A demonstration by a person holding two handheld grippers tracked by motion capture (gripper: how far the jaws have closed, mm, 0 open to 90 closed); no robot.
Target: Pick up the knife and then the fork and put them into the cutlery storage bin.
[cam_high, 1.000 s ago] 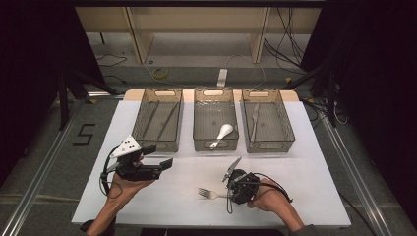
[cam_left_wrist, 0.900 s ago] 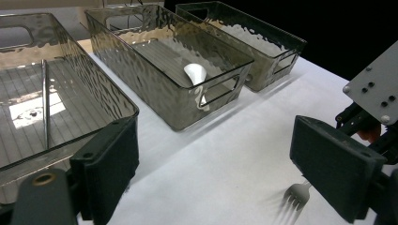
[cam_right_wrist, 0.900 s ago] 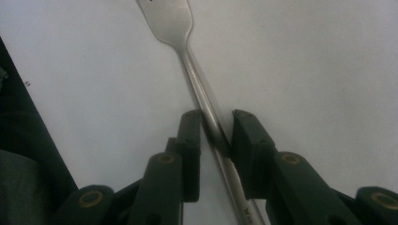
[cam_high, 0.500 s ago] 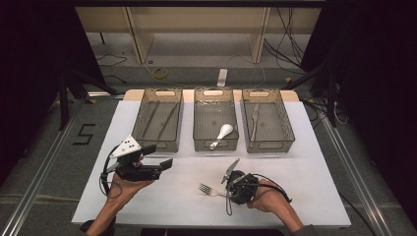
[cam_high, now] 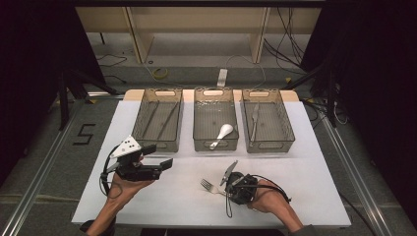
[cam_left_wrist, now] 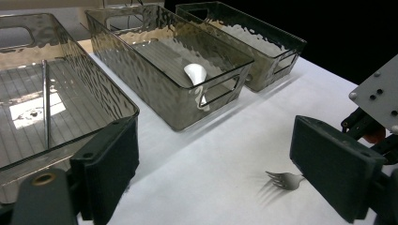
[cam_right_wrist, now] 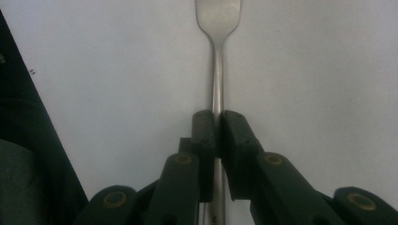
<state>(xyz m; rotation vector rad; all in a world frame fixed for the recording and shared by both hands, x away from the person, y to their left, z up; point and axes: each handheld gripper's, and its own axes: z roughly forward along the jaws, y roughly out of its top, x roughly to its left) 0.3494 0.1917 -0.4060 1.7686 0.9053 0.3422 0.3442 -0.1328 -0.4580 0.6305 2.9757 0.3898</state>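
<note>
Nearest, on the white-covered table (cam_high: 162,196): right claw (cam_right_wrist: 217,123) just closing, pressed on the handle of one silver metal fork (cam_high: 210,187) lying flat. Left claw (cam_high: 163,158) held above the table, jaws wide apart, gripping nothing. Farther: three clear plastic bins (cam_high: 215,124) in a row, one white spoon (cam_high: 222,134) in the middle one. On the floor, a painted "5" (cam_high: 83,133).

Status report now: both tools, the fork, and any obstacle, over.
Right tool has just been closing, pads now on the silver metal fork handle. Left tool open, empty. Fork lies on the white table cover. Nothing in the way.
</note>
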